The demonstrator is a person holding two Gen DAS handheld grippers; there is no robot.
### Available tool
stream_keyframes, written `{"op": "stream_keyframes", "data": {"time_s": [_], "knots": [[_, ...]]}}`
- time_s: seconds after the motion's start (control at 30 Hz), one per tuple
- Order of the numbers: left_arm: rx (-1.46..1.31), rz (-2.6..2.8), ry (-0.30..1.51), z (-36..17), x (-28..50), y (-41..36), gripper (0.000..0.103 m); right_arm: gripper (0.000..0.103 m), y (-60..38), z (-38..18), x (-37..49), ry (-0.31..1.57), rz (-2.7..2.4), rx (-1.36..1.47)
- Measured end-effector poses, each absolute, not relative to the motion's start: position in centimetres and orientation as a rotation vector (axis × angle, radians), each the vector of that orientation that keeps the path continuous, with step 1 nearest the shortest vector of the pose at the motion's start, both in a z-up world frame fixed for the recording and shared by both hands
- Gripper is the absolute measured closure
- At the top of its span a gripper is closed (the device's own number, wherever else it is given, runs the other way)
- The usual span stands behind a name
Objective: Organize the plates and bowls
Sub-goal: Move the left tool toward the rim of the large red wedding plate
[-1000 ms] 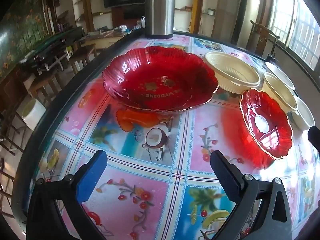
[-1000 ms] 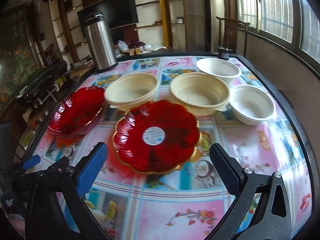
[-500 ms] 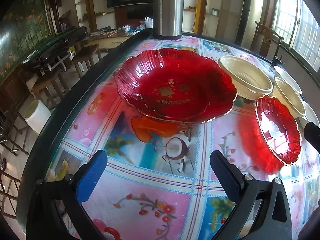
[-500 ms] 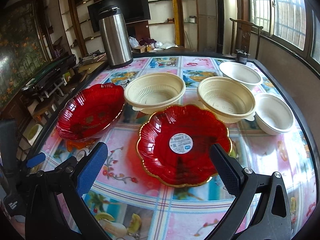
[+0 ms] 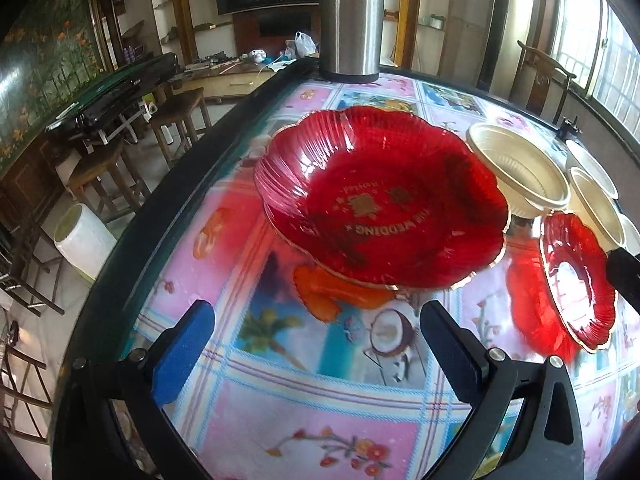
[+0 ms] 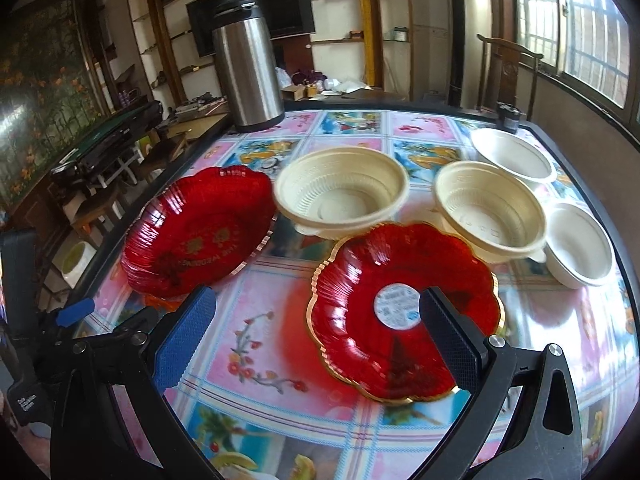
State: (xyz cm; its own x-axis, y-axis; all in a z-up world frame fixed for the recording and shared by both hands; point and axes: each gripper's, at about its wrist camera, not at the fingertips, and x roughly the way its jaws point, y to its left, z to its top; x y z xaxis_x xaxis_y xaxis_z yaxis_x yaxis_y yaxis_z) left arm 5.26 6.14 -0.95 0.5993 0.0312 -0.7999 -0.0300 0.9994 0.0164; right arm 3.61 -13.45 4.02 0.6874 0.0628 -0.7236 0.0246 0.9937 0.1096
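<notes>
Tongs, left gripper (image 5: 316, 344) and right gripper (image 6: 316, 332), gape empty near scalloped translucent red plastic plates: left plate (image 6: 198, 230) reads "WEDDING"; right plate (image 6: 404, 304) bears an illegible, possibly barcode sticker (image 6: 397, 306).

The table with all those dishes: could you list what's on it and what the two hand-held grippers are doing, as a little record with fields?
surface: table with a fruit-print cover
red plates: two; wedding plate at left, sticker plate nearer the middle
cream bowls: two ribbed, left cream bowl and right cream bowl
white bowls: two, far white bowl and near white bowl
other: steel flask at the far edge
left hand-held gripper: open, holds nothing
right hand-held gripper: open, holds nothing
</notes>
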Motion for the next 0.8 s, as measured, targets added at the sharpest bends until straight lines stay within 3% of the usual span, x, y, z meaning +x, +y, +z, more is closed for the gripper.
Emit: {"op": "stream_keyframes", "data": {"time_s": [0.8], "knots": [[-0.109, 0.011, 1.052, -0.9, 13.8, 10.1, 0.001, 0.000, -11.3, 0.4, 14.1, 1.089, 0.091, 0.242]]}}
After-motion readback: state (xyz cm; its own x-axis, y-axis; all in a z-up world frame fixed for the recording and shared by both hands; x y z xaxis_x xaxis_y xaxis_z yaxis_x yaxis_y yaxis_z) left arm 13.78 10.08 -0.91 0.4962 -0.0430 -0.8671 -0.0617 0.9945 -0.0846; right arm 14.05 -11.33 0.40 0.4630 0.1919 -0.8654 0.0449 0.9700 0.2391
